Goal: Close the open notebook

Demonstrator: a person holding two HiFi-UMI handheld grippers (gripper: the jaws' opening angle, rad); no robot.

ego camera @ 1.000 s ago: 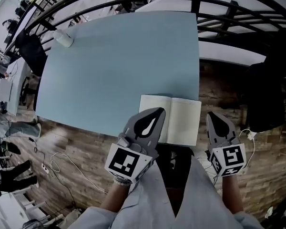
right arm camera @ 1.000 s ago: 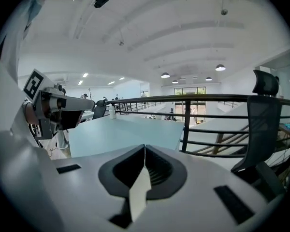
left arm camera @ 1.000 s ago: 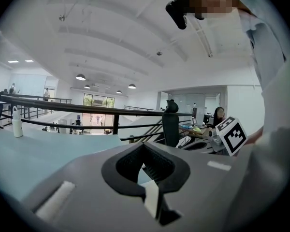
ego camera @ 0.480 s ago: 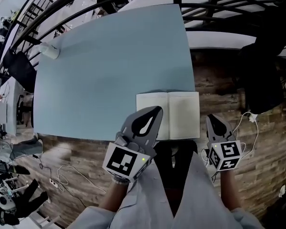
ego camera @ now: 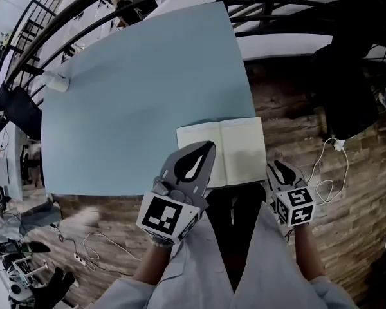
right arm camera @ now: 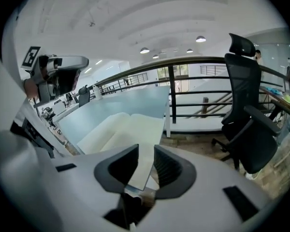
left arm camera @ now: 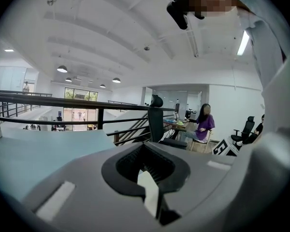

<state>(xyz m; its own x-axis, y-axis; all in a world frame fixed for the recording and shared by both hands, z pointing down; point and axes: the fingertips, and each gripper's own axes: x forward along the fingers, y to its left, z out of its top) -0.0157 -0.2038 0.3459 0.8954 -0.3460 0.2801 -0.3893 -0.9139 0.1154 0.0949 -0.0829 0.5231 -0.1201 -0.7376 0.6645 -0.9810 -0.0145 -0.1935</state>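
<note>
Upper left, at the far corner of the pale blue table (ego camera: 135,89): a small white cylinder (ego camera: 56,81). Lower centre-left: left gripper (ego camera: 208,148), jaws closed tip to tip with nothing gripped, tips above the left page of the open notebook (ego camera: 238,148). Centre of frame: notebook flat at the table's near right corner, both pages facing up. Lower right: right gripper (ego camera: 278,167), jaws just opening and now partly apart, the notebook's near right corner in the gap between them, not clamped. Further right: a white cable (ego camera: 323,172) on the wooden floor (ego camera: 347,192).
</note>
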